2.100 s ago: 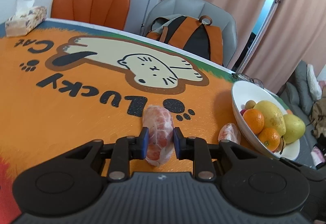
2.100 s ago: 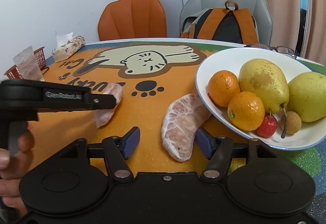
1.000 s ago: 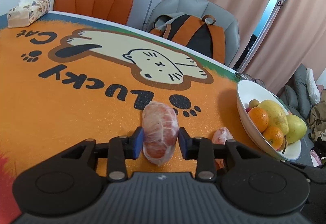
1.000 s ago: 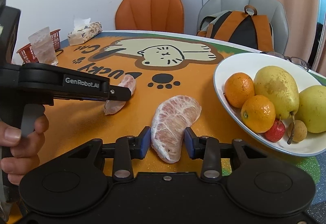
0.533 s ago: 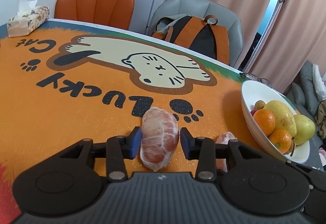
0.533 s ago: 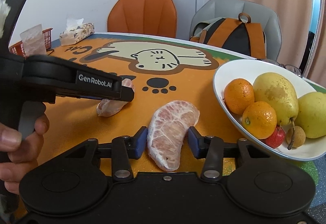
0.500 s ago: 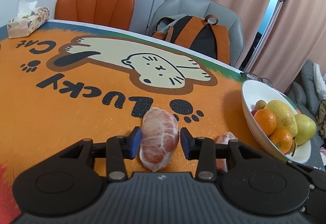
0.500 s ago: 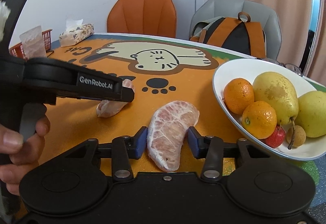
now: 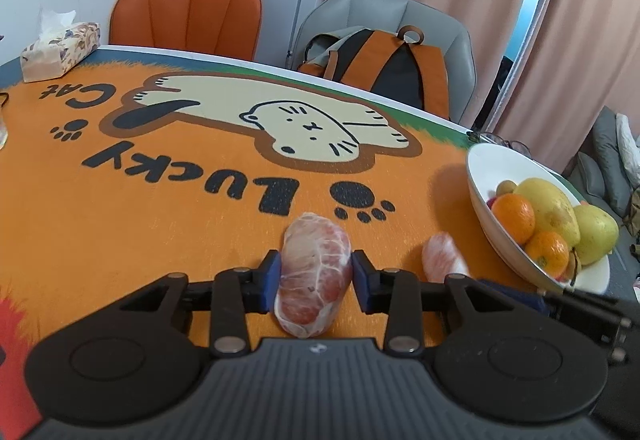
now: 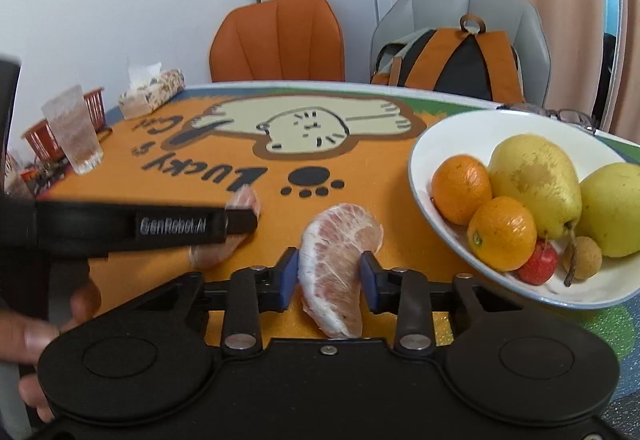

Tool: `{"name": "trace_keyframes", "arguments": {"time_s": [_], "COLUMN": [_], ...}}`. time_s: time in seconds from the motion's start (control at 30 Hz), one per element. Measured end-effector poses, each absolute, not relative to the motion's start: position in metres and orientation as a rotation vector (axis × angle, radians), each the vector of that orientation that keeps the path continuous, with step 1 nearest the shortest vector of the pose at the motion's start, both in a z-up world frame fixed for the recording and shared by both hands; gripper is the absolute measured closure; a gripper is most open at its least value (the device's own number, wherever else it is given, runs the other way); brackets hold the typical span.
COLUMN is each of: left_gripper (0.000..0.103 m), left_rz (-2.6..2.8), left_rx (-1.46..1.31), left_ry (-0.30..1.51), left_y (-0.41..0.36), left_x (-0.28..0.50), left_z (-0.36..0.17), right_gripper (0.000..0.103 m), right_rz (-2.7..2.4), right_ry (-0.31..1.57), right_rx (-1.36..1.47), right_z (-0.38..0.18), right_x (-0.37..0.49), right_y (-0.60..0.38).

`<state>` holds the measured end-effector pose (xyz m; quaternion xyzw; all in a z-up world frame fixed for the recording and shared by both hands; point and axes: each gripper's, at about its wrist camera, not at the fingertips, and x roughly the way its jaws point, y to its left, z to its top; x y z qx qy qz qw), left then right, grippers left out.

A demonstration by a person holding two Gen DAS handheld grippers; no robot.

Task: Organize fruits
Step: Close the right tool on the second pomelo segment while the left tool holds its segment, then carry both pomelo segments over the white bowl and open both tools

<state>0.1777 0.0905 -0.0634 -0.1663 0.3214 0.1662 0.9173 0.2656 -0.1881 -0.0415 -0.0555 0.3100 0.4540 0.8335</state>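
My left gripper (image 9: 313,282) is shut on a peeled pink pomelo segment (image 9: 313,278) and holds it just above the orange cat mat (image 9: 160,232). My right gripper (image 10: 328,282) is shut on a second pomelo segment (image 10: 340,260), lifted off the mat. That segment also shows in the left wrist view (image 9: 442,256). The left gripper (image 10: 244,217) crosses the right wrist view with its segment (image 10: 224,244). A white bowl (image 10: 472,131) at the right holds two oranges (image 10: 502,234), two yellow pears (image 10: 536,179), a small red fruit and a longan.
A tissue box (image 9: 60,47), a glass (image 10: 74,129) and a red basket (image 10: 40,137) stand at the table's far left. An orange chair (image 9: 188,5) and a grey chair with a backpack (image 9: 384,63) are behind the table. Spectacles (image 10: 556,115) lie behind the bowl.
Both grippers have closed on their pomelo segments and lifted them off the mat. The right gripper has risen and drawn back a little; the bowl looks farther off.
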Motion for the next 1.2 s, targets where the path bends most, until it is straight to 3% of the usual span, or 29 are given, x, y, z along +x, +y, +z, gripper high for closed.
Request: {"name": "trace_keyframes", "arguments": {"time_s": [0.1, 0.27, 1.2], "left_gripper": [0.067, 0.08, 0.09], "left_rz": [0.346, 0.341, 0.306], "left_rx": [-0.345, -0.337, -0.42], "left_ry": [0.664, 0.64, 0.599], "left_y": [0.089, 0.084, 0.097], "left_x": [0.172, 0.162, 0.149], "left_z": [-0.063, -0.053, -0.027], "right_gripper": [0.077, 0.078, 0.083], "right_rz": [0.974, 0.987, 0.988], "right_ry": [0.665, 0.673, 0.628], "right_rx": [-0.109, -0.088, 0.138], "right_z": [-0.041, -0.039, -0.008], "right_x": [0.266, 0.266, 0.295], "right_y": [-0.19, -0.191, -0.237]}}
